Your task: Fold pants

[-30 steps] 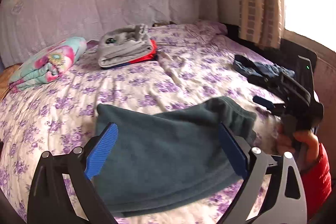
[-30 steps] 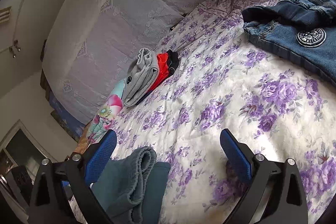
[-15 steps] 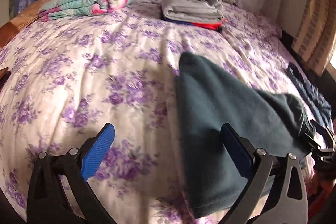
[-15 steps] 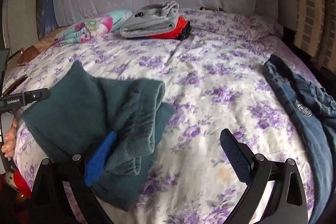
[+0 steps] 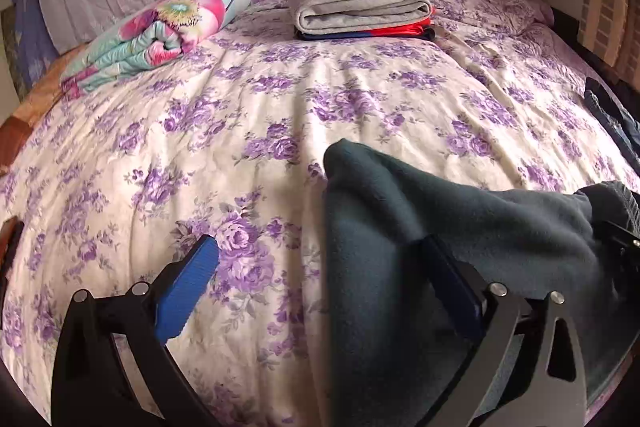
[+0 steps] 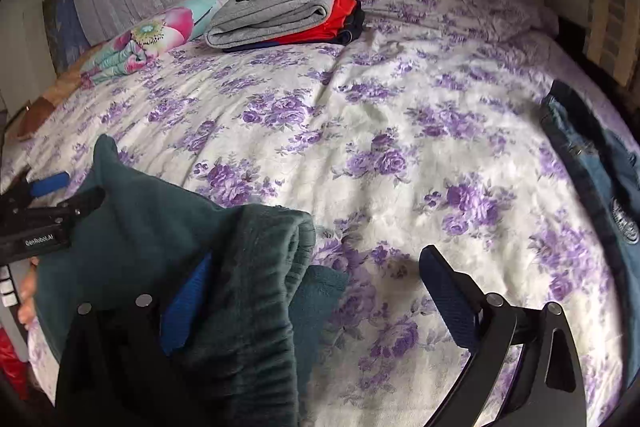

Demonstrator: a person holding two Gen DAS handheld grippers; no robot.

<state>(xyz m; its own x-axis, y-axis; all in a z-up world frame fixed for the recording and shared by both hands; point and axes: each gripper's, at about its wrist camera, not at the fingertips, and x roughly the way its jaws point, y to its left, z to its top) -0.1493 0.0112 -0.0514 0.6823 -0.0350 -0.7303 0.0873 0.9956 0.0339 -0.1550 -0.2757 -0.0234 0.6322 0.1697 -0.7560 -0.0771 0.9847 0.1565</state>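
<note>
Left wrist view: the left gripper [image 5: 320,279] stands with its jaws spread wide and nothing clamped between them. The dark green pants [image 5: 440,227], folded into a thick pad, lie on the floral bedspread [image 5: 280,99] under and around the right-hand finger, extending ahead of it and out to its right side; the left-hand blue pad [image 5: 188,291] hangs over bare bedspread. At the pants' far right edge part of the right gripper [image 5: 620,247] is visible.

Right wrist view: the right gripper [image 6: 316,303] is likewise spread wide and grips nothing. The pants [image 6: 180,227] lie over its left-hand finger, whose blue pad [image 6: 188,307] shows partly behind a ribbed fold; the right-hand finger sits over open bedspread, apart from the cloth. The left gripper [image 6: 48,203] appears at the pants' far left edge.

Well ahead of both tongs: a stack of folded clothes [image 5: 360,3], grey on top, and a rolled floral blanket [image 5: 160,35]. Right of the right gripper lie blue jeans [image 6: 592,179].
</note>
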